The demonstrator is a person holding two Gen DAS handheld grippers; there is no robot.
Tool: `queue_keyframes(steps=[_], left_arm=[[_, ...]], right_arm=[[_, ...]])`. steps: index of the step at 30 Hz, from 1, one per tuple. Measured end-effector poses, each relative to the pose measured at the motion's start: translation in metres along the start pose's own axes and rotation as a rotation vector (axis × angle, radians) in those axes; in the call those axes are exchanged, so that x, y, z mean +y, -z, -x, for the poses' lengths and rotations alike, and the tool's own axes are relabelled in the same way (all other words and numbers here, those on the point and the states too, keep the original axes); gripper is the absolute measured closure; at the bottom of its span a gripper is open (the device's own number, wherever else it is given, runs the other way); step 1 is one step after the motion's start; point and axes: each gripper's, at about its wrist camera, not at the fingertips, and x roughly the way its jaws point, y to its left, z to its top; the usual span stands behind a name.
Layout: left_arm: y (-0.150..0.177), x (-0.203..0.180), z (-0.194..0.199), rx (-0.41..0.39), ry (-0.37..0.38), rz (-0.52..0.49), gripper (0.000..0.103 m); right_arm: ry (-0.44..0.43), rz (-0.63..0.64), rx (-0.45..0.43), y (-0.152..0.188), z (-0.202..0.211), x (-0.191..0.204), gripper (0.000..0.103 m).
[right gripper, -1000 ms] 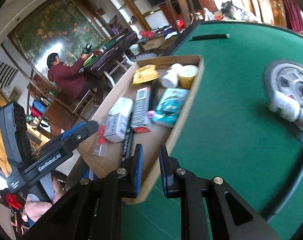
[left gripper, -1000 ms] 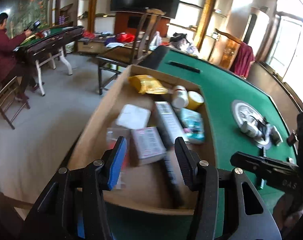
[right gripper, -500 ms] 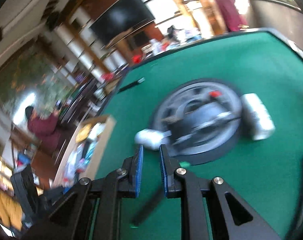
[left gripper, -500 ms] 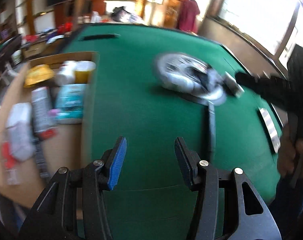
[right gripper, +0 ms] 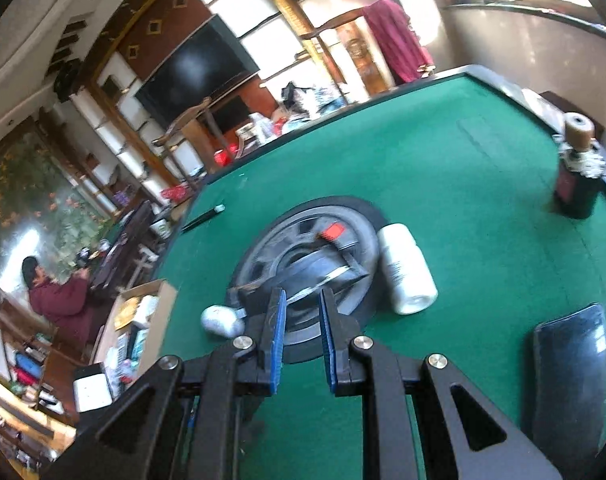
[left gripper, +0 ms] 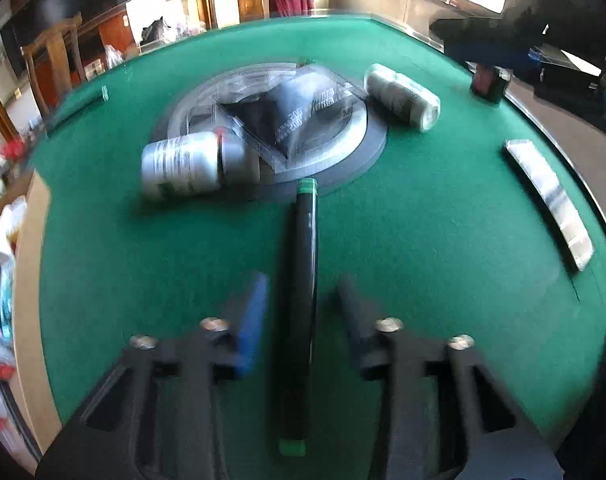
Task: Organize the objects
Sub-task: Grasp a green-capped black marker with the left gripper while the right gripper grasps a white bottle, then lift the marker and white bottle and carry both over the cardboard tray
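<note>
box: cardboard box (right gripper: 143, 312) at the tabletop's left edge, already holding several packets, boxes and bottles; those count as sorted
tabletop: green felt tabletop (left gripper: 423, 240), a good deal left on it
left to sort: lying silver bottle (left gripper: 183, 166) touching the round centre plate (left gripper: 355, 140); clear packet with dark contents (left gripper: 299, 112) on that plate; white bottle (left gripper: 403, 96) on its side just beside the plate; flat silver strip (left gripper: 551, 196) near the right rim; dark upright bottle (right gripper: 575, 184) at the far right edge; black curved case (right gripper: 571, 364) near right
black tube: black tube with green ends (left gripper: 299, 292) flat on the felt, running straight between the fingers of the left tool
left tool: left tool (left gripper: 303, 320) blurred, jaws closing, pads not on the tube yet
right tool: right tool (right gripper: 301, 336) narrow gap, nothing in it, aimed at the plate
progress: partway by my read; box part filled, about seven items not yet moved
next: likely the tube goes into the box
</note>
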Motion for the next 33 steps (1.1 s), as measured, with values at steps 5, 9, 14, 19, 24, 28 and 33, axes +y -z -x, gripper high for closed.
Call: queue_keyframes(steps=[5, 9, 14, 19, 24, 28, 33], left_arm=[[0.0, 0.027, -0.001, -0.027, -0.032, 0.055, 0.088], [0.0, 0.048, -0.004, -0.045, -0.028, 0.119, 0.089], [0.004, 0.052, -0.004, -0.056, -0.02, 0.116, 0.089], [0.003, 0.052, -0.004, -0.059, -0.017, 0.116, 0.089], [0.006, 0.057, -0.001, -0.071, 0.001, 0.142, 0.089], [0.006, 0.061, 0.006, -0.1, -0.001, 0.16, 0.089], [0.006, 0.064, 0.016, -0.148, -0.035, 0.171, 0.089]], right_arm=[[0.161, 0.004, -0.041, -0.014, -0.012, -0.025, 0.085], [0.159, -0.022, 0.048, -0.023, -0.046, -0.04, 0.085], [0.22, 0.061, 0.117, -0.025, -0.076, -0.03, 0.077], [0.234, 0.086, 0.185, -0.017, -0.099, -0.028, 0.066], [0.202, 0.005, 0.139, -0.016, -0.076, -0.036, 0.069], [0.199, 0.009, 0.05, -0.016, -0.047, -0.029, 0.069], [0.114, 0.051, -0.045, -0.014, -0.019, -0.002, 0.069]])
